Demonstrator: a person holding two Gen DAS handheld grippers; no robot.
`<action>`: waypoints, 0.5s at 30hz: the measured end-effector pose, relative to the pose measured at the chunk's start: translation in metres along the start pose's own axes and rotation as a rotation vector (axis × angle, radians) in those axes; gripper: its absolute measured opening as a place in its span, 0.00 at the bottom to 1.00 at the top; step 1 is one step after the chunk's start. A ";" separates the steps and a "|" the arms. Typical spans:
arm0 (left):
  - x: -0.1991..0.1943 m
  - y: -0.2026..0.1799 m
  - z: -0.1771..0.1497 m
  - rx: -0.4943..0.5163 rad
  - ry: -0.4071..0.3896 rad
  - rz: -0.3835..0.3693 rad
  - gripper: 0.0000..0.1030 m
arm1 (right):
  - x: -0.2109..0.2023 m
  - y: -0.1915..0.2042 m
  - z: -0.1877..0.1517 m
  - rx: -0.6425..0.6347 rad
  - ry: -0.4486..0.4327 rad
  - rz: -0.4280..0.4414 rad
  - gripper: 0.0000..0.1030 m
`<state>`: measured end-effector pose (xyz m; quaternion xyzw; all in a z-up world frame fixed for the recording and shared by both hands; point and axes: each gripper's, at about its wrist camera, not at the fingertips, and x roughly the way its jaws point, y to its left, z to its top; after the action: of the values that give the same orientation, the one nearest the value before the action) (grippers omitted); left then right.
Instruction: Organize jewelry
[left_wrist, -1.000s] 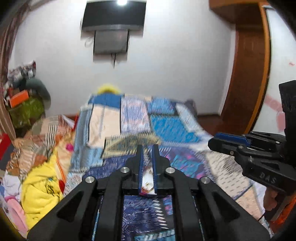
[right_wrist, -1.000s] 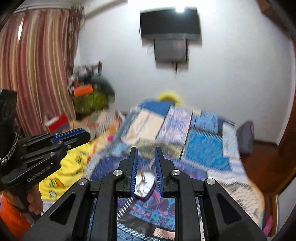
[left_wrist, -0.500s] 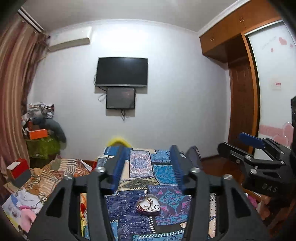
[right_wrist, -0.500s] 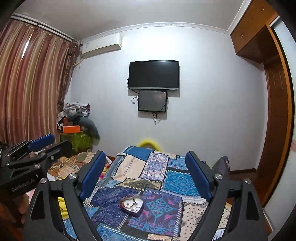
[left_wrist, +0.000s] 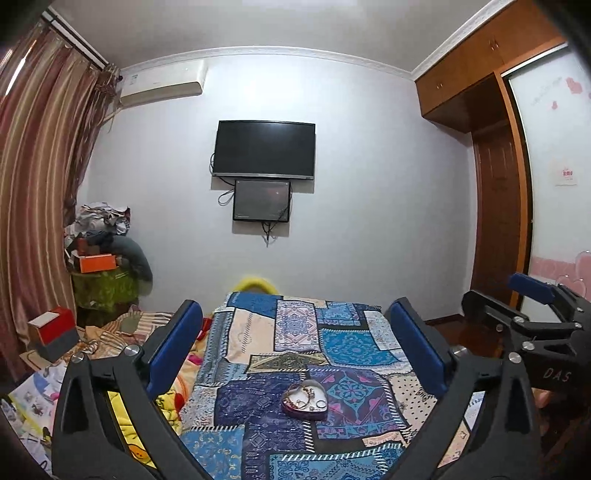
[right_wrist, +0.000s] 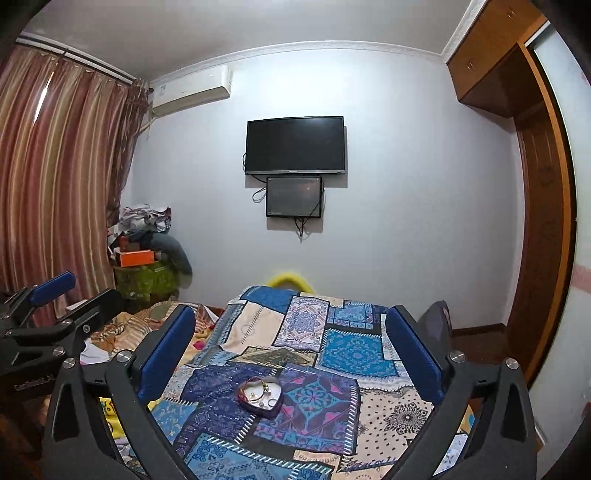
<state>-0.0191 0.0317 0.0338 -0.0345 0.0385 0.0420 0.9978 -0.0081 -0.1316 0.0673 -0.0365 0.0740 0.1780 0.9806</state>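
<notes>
Both tongs (left_wrist: 295, 350) withdrew; heart-shaped box (left_wrist: 304, 400) seemingly points nearward.

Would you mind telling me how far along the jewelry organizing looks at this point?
Done: several jewelry pieces lie together inside the heart-shaped tin on the patchwork bedspread. In hand: nothing; the left gripper and right gripper have just been opening, with nothing between their jaws, and both hang well short of the tin. Left: no loose jewelry shows on the bedspread, so it looks about finished.
</notes>
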 end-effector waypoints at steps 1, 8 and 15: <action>0.000 0.000 0.000 0.002 0.000 0.003 0.99 | -0.002 0.000 -0.001 0.002 -0.001 0.001 0.99; -0.003 -0.002 -0.002 -0.004 0.004 0.010 0.99 | -0.005 0.001 -0.001 0.008 -0.004 0.010 0.99; -0.004 -0.001 -0.004 -0.007 0.014 0.012 0.99 | -0.007 0.001 -0.004 0.007 0.007 0.016 0.99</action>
<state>-0.0232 0.0305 0.0302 -0.0379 0.0457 0.0480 0.9971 -0.0153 -0.1329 0.0647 -0.0328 0.0783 0.1855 0.9790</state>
